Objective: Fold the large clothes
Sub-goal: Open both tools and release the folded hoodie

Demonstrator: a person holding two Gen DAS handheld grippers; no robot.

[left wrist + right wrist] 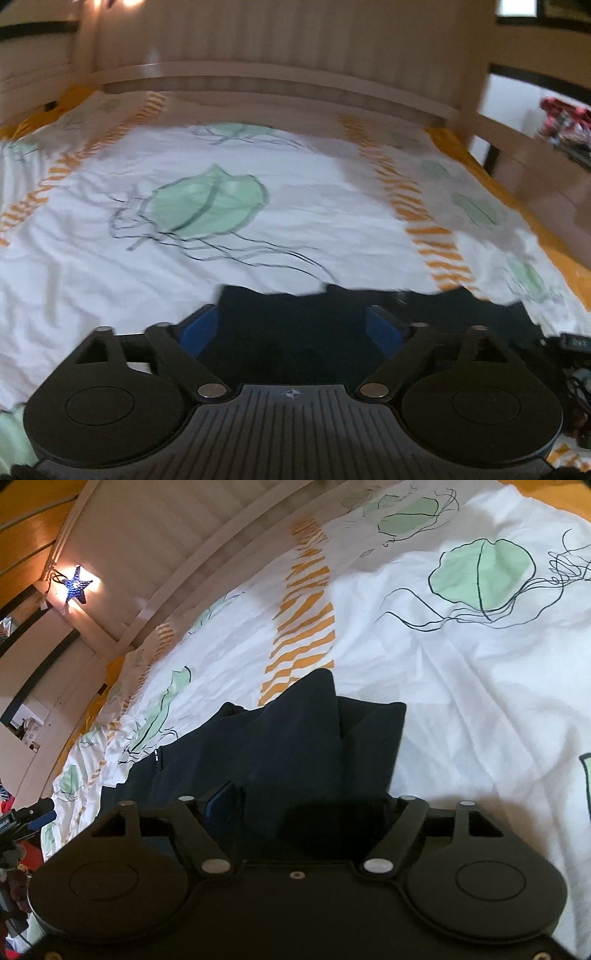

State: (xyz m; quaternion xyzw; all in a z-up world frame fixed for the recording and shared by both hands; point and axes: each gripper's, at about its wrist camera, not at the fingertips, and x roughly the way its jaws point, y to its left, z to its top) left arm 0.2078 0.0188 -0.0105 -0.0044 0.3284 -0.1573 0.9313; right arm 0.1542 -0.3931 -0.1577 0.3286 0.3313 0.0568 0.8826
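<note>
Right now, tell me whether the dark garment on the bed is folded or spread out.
Folded, at least partly: in the right wrist view the dark garment lies in overlapping layers, one flap on top, on the bedsheet. Its near end is hidden.

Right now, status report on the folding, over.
Left hand-held gripper open. Right hand-held gripper open over dark garment. Garment bunched on bedsheet. Nothing in the way.

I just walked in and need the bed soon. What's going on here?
A person holding a gripper in each hand is folding a dark garment on the bed's jellyfish-print cover. The garment lies bunched with folded layers. The left gripper hangs over its edge, jaws wide and clamping nothing. The right gripper sits low against the cloth with jaws apart; a grip cannot be made out.
</note>
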